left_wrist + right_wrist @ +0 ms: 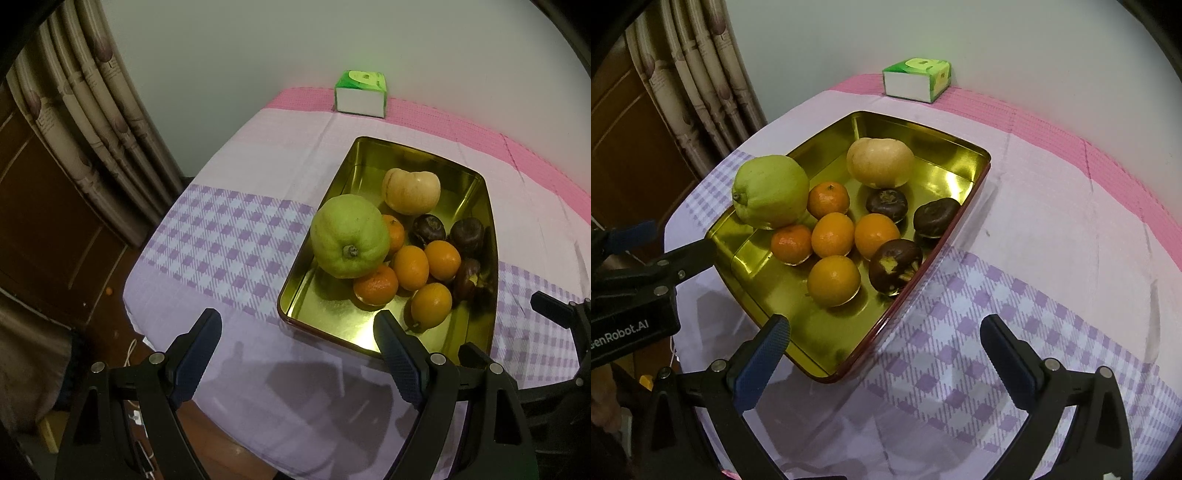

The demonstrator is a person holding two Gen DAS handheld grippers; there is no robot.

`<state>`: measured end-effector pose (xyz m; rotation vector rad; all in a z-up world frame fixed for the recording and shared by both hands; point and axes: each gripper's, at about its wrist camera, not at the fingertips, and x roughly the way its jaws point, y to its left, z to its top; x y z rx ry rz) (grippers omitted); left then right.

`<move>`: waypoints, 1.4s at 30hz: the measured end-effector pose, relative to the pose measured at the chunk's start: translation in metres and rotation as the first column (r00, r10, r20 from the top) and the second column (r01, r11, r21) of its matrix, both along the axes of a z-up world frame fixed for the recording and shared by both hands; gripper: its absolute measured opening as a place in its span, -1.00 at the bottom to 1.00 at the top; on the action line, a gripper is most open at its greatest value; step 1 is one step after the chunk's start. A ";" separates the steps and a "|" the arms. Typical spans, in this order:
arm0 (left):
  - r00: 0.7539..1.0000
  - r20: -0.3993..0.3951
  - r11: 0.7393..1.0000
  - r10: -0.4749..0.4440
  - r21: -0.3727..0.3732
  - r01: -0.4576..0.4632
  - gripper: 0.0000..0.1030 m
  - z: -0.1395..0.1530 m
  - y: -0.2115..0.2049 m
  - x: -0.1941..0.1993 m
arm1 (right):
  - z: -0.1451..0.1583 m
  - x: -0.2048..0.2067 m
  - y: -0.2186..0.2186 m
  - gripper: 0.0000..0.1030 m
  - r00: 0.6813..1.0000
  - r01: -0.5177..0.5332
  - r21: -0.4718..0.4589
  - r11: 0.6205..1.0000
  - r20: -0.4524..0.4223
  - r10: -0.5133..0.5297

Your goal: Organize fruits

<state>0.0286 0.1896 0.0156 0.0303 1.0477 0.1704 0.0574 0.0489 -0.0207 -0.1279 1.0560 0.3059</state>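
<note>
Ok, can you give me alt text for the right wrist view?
A gold metal tray holds a green fruit, a pale yellow fruit, five oranges and three dark fruits on a checked tablecloth. The right hand-held gripper is open and empty at the tray's near corner.

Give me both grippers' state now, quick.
Left gripper: open, holding nothing, above the near edge of the gold metal tray.
Right gripper: open, holding nothing, over the tray's near corner.
</note>
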 end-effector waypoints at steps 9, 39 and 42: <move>1.000 -0.002 1.000 0.000 0.002 0.000 0.64 0.000 -0.001 -0.001 | -0.002 0.002 -0.001 0.99 1.000 0.009 0.008 1.000 -0.014 -0.009; 1.000 -0.005 1.000 -0.004 0.005 0.004 0.64 -0.003 -0.003 -0.002 | -0.009 0.002 0.001 0.99 0.999 0.008 0.009 1.000 -0.040 -0.008; 1.000 -0.005 1.000 -0.006 0.007 0.007 0.64 -0.003 -0.002 -0.001 | -0.009 0.002 0.001 0.99 0.999 0.010 0.007 1.000 -0.039 -0.010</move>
